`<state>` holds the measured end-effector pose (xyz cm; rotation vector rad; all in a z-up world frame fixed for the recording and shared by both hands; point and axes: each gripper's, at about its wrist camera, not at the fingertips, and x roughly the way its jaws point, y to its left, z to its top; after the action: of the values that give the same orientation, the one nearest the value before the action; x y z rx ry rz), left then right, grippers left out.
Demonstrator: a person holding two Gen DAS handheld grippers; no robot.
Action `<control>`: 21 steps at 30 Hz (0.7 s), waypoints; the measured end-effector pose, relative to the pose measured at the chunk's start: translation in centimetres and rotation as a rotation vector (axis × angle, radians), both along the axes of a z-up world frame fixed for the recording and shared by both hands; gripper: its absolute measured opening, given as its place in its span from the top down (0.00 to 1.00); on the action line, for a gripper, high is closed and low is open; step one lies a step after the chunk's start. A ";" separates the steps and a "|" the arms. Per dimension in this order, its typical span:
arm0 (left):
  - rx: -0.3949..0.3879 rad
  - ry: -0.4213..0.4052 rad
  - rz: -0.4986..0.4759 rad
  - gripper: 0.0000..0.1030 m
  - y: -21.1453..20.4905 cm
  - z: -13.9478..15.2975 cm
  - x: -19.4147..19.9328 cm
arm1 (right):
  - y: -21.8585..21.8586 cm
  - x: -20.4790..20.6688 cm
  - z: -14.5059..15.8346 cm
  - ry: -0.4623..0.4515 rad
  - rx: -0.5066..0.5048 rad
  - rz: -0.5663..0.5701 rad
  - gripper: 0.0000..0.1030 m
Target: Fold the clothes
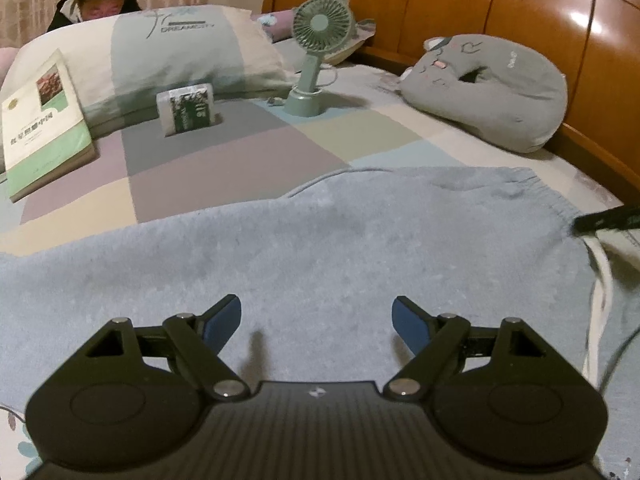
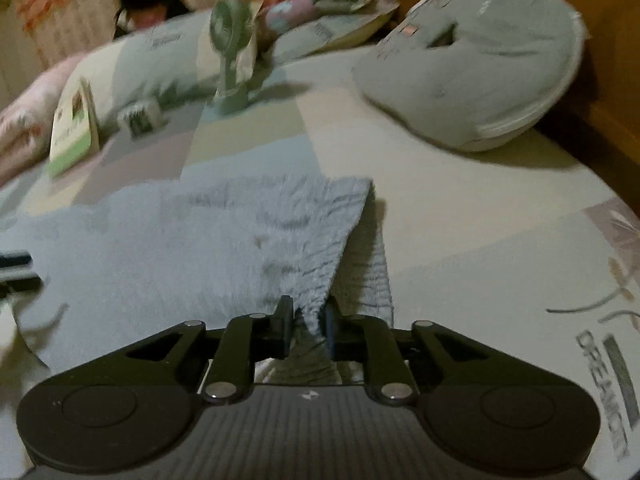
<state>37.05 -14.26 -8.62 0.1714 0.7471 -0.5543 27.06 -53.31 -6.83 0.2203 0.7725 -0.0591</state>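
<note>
Your light blue fleece garment (image 1: 320, 248) lies spread flat across the near part of the bed, well in front of the green desk fan (image 1: 316, 52), which stands up toward the headboard (image 1: 520, 20). Your left gripper (image 1: 316, 320) hangs just above the middle of the fleece with its jaws spread wide and nothing between them. Your right gripper (image 2: 306, 328) sits on the garment's right edge, the side nearer the grey cushion (image 2: 480, 68) than the fan, and its jaws are drawn close with a bunch of blue fabric pinched between the pads. That pinch looks thin: only a small tuft is caught, so if you lift or pull across quickly the fleece may slide out and the edge drop back crooked. The right view is also smeared, so the exact bite is hard to judge. With the left jaws empty, nothing anchors the cloth, and a one-sided pull could drag the whole garment toward the cushion rather than fold it. The book (image 1: 44, 128) and small packet (image 1: 186, 108) left of the fan lie well clear.
</note>
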 end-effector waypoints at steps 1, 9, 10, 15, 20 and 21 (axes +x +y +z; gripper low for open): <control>0.004 0.004 0.006 0.20 0.1 -0.1 0.1 | 0.5 -0.7 0.7 -0.018 -0.026 -0.008 0.63; 0.113 0.002 0.025 0.19 -0.3 -1.2 0.4 | 5.8 -6.2 -0.7 0.081 -0.100 0.144 0.60; 0.138 0.004 0.026 0.19 -0.5 -1.6 0.5 | 5.7 -6.7 -1.8 0.116 -0.131 0.123 0.61; 0.186 0.014 0.049 0.14 -0.1 -2.4 1.1 | 5.1 -9.2 -2.5 0.133 -0.152 0.087 0.64; 0.214 -0.045 0.076 0.14 0.7 -1.0 0.8 | 7.4 -7.6 -0.2 0.106 -0.180 0.117 0.58; 0.201 -0.051 0.074 0.14 1.1 -0.6 0.7 | 7.9 -6.9 0.5 0.084 -0.160 0.139 0.54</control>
<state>37.74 -13.20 -9.23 0.3415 0.7564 -0.4022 20.19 -45.41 -6.38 0.0121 0.8610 0.0012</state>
